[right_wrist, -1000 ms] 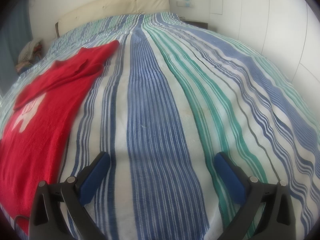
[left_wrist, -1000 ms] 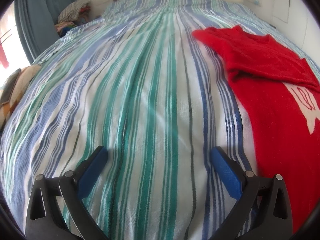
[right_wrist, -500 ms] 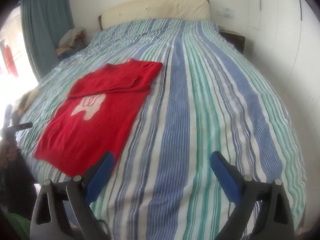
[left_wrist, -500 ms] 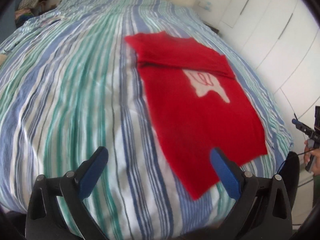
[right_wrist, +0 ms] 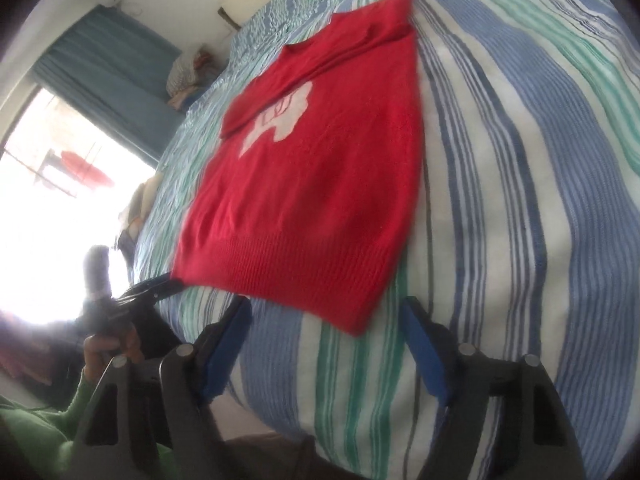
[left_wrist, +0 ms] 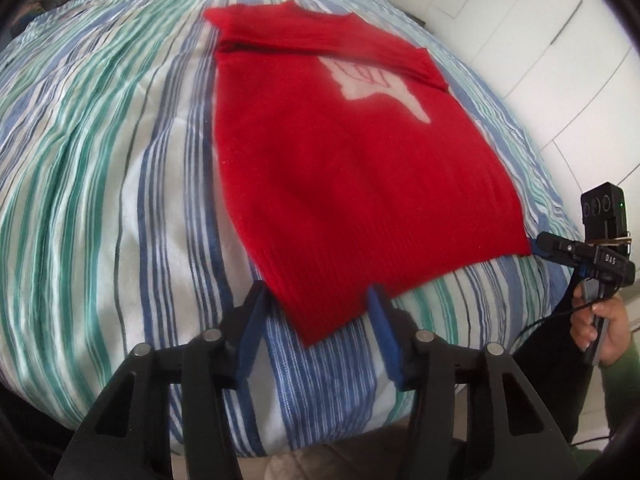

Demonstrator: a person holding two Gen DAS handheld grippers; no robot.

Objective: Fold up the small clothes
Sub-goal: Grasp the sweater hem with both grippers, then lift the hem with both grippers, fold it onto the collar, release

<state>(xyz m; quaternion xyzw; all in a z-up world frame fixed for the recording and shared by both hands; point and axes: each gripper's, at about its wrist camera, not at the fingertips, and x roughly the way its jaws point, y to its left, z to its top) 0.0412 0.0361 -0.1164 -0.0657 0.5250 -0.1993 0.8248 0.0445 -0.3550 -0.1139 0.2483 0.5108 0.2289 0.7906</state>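
both pairs of fingers (left_wrist: 251, 336) are closing, each astride a near hem corner of the red sweater (left_wrist: 352, 168) lying flat on the bed (left_wrist: 100, 160), seemingly not yet pinching, so grip both layers squarely before lifting.

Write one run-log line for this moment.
stage: reaching hem | sweater: flat on bed | left gripper: closing at hem corner | right gripper: closing at other corner

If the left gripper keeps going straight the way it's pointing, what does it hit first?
Most likely the ribbed hem corner of the red knitted sweater, lying between the closing jaws of the left gripper on the striped bedspread. Depth is unclear; the pads do not look pressed on it.
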